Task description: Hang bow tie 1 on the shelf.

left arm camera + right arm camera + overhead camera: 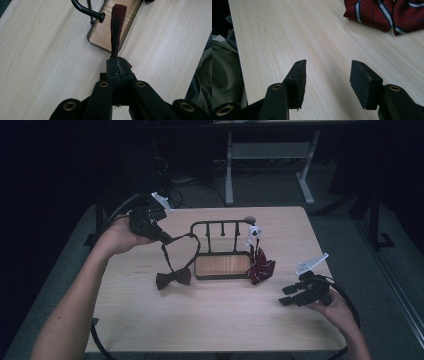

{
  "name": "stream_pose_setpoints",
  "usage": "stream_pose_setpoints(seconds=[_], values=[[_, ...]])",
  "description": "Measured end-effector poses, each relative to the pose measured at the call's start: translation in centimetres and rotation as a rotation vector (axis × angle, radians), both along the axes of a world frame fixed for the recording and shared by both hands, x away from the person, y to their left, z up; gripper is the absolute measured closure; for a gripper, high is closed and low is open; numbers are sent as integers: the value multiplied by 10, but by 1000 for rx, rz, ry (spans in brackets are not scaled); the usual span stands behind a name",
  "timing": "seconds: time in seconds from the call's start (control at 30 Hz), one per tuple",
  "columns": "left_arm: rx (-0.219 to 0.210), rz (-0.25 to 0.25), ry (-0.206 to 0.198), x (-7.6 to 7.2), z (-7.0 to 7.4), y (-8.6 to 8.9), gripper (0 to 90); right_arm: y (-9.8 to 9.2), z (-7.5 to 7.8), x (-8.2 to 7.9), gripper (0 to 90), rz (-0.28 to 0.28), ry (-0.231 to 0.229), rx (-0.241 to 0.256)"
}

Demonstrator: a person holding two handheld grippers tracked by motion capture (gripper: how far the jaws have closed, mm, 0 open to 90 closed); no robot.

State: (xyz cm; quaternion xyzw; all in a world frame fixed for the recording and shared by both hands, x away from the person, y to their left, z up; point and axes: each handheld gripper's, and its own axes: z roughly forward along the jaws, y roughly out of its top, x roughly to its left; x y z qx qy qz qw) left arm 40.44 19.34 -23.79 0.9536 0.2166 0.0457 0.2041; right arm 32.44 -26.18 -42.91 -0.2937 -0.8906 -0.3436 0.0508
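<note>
left gripper pinches the dark bow tie's strap, rack at 3 o'clock — unhung; striped tie hangs; right gripper gapes empty.

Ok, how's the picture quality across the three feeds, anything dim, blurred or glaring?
High view: dim overall, the room behind nearly black, yet the bow tie and rack stay readable. Left gripper view: bright and even, the strap sharp, the left tool close up and slightly soft. Right gripper view: well lit, no glare, the striped tie crisp, the right tool open.
</note>
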Motion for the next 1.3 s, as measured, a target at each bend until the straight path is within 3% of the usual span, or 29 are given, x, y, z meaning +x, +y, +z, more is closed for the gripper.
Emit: stream_pose_setpoints(seconds=[0.43,0.93,1.3], values=[[-2,22,-2,11,4,-1,900,-2,2,1,465,-1,-2,11],[-4,79,16,36,-3,2,900,-5,3,0,466,-15,-8,17],[36,99,27,51,-12,1,900,-7,3,1,465,-24,0,22]])
